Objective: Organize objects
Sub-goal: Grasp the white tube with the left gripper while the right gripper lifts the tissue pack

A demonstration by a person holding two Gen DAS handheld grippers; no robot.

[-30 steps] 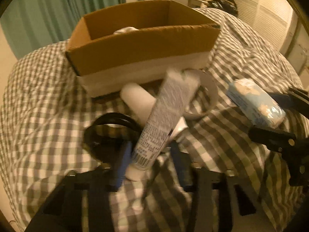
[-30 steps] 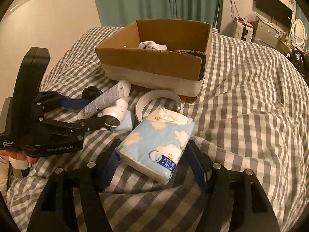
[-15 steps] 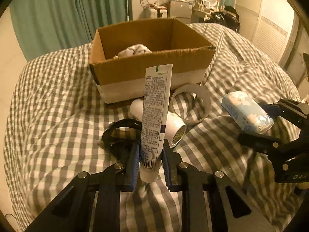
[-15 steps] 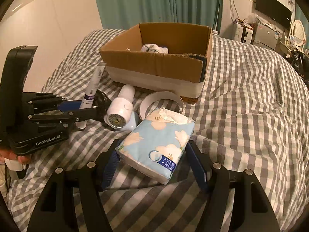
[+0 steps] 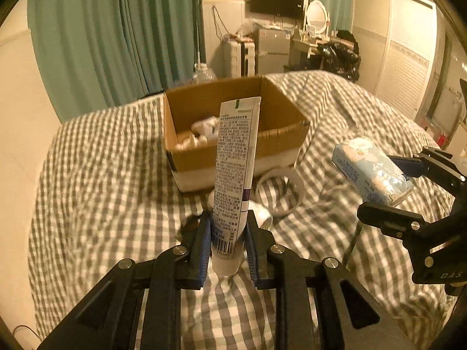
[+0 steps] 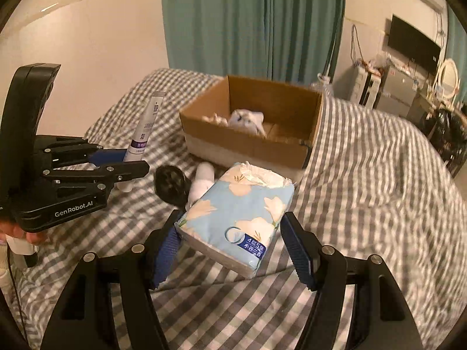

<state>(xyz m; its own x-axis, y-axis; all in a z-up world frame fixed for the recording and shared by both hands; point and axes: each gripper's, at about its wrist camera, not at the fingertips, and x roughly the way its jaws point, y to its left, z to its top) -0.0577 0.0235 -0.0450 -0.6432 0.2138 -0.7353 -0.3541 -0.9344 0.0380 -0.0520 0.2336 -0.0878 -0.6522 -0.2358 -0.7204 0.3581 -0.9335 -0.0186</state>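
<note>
My left gripper is shut on a white tube with small print, held upright above the checked bedspread. The tube and the left gripper also show at the left of the right wrist view. A blue floral tissue pack sits lifted between the pads of my right gripper, which is shut on it; the same pack hangs at the right of the left wrist view. Beyond both stands an open cardboard box with white cloth inside.
On the bed in front of the box lie a white tape ring, a white cylindrical device and a black round object. Teal curtains hang behind; cluttered furniture stands at the far right.
Both grippers rose off the bed with their loads. The left gripper's jaws shut on the tube, which swung from leaning to upright. The tissue pack left the bedspread.
</note>
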